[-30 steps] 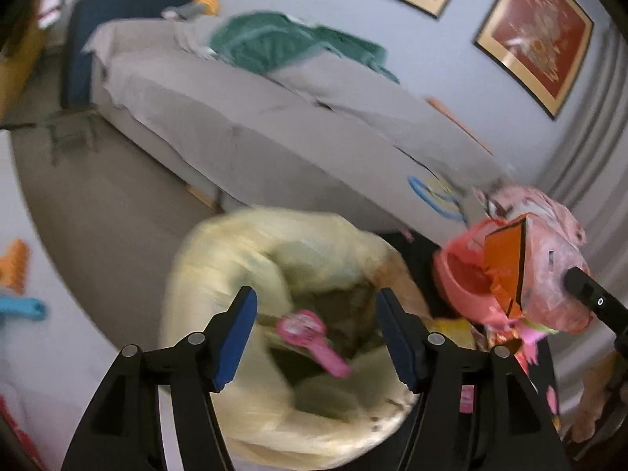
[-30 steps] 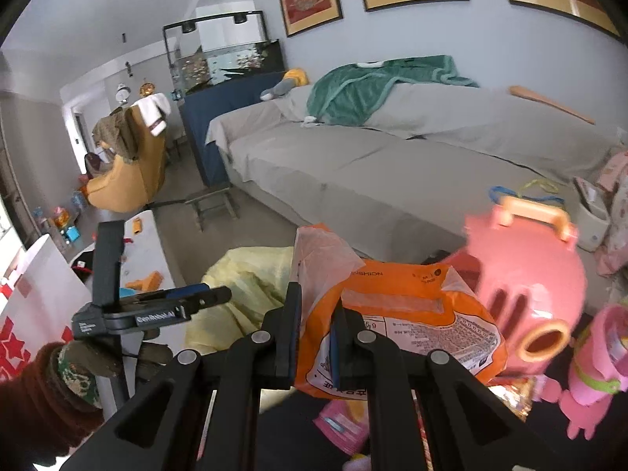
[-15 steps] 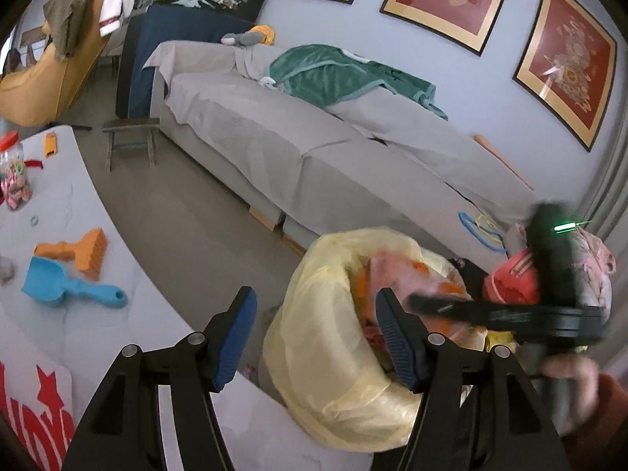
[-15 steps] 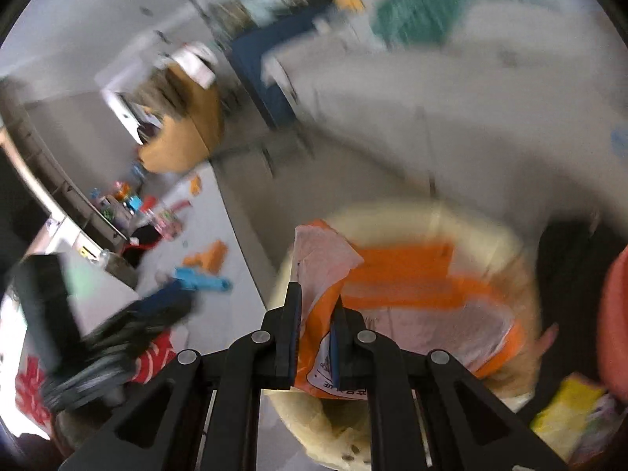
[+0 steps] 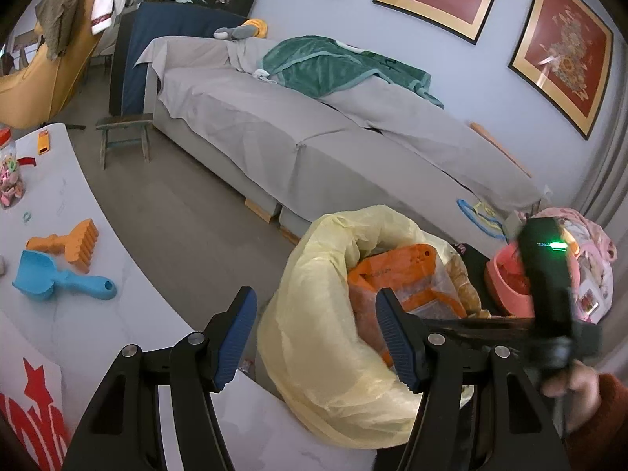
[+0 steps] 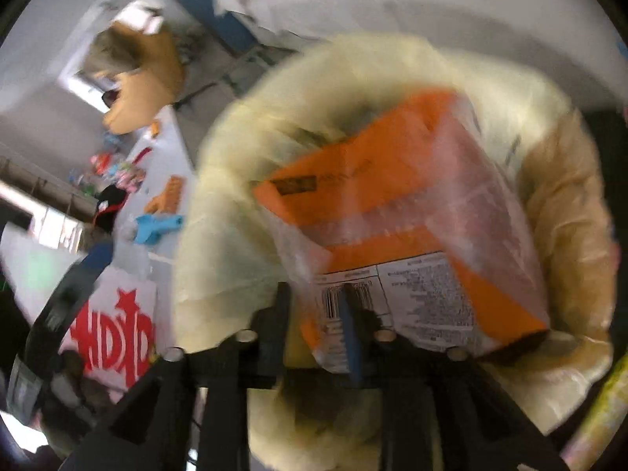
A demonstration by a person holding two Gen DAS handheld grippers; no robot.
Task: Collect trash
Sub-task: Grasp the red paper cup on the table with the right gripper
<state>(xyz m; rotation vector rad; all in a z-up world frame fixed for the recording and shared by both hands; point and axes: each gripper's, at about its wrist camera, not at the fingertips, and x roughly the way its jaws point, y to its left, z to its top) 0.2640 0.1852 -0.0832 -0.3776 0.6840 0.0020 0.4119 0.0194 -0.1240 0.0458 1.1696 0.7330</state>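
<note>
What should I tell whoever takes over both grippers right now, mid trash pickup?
Left gripper: jaws open, empty, hovering at the rim of the yellow trash bag.
Right gripper: over the bag mouth, jaws just been opening; orange snack wrapper sits between them, apparently released.
Done: wrapper is in the bag.
Left: pull the right gripper clear and look for more trash; none is clearly identifiable here. Toys on the white table look like keepers.

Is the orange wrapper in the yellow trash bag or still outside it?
In. The orange wrapper sits inside the yellow bag's rolled rim; the right gripper, jaws just opening, no longer pinches it.
</note>
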